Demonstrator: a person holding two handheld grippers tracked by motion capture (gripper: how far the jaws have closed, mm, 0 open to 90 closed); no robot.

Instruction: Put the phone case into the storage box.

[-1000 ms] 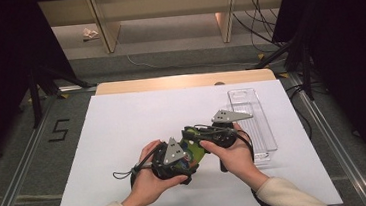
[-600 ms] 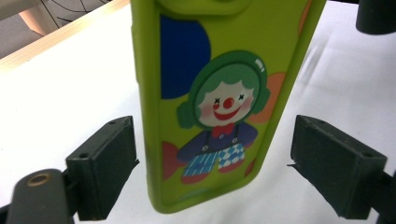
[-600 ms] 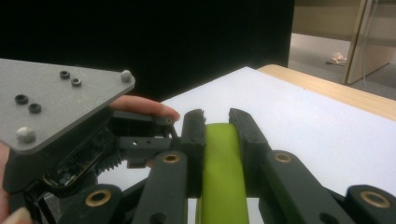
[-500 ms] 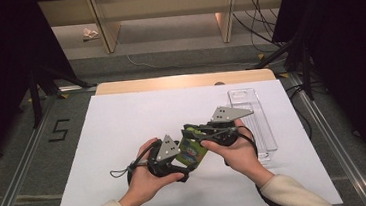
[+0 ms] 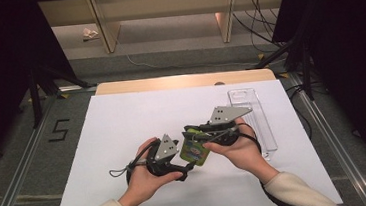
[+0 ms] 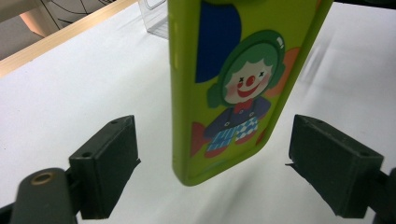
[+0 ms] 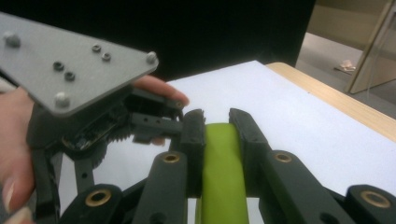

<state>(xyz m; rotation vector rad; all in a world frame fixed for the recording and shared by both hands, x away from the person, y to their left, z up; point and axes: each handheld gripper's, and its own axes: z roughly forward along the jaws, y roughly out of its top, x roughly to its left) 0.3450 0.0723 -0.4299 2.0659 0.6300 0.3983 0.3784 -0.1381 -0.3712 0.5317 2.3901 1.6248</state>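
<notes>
You work over the white table (image 5: 123, 133), bare apart from the clear plastic tray (image 5: 258, 121) just beyond your right gripper (image 5: 205, 135), on its far right side. That gripper is clamped tight across the thin edges of the green phone case (image 6: 224, 88), holding it off the surface; in the right gripper view the case's green edge (image 7: 223, 172) sits squeezed between the two black fingers (image 7: 194, 135). Your left gripper (image 6: 229, 172) stands wide open with the case's lower end hanging between its pads (image 6: 109, 161), touching neither. So the pick-up looks done and the hand-over, if that is your aim, is only lined up: the left grip is yet to close. Nothing blocks it; only the tray lies near.
</notes>
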